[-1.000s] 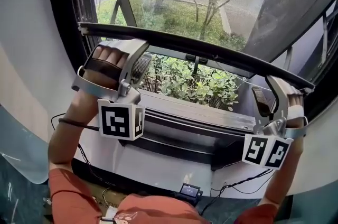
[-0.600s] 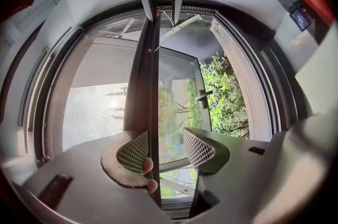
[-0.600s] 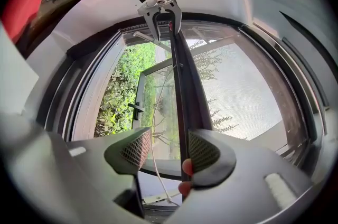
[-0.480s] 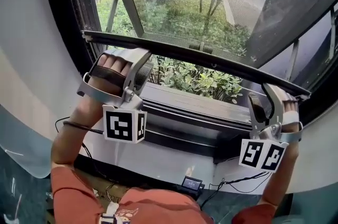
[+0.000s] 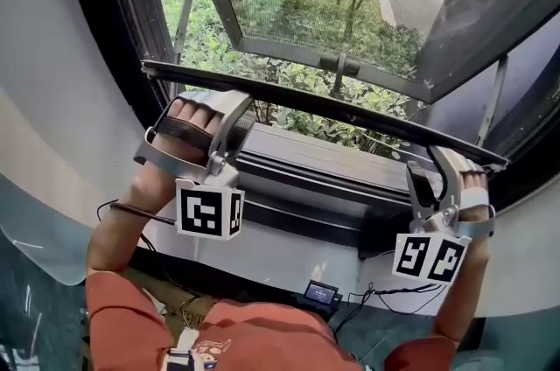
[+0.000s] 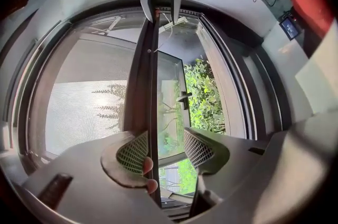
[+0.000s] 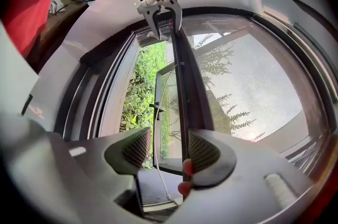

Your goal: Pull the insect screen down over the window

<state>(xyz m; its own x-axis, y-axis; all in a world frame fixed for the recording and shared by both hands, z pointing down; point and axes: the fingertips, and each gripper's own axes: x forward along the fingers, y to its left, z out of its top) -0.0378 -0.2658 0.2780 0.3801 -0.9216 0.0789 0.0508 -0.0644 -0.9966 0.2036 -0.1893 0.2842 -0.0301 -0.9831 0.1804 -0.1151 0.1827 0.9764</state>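
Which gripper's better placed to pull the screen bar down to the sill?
Left, narrowly. The left gripper and right gripper both have jaws apart astride the screen bar, but its left end looks higher above the sill, so that side likely needs the pull.

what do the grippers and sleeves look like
Both the left gripper and right gripper are grey with curved jaws and mesh-textured pads. Each carries a white cube with black square markers. The sleeves are red, and a thin black band, perhaps a cable, crosses the left forearm.
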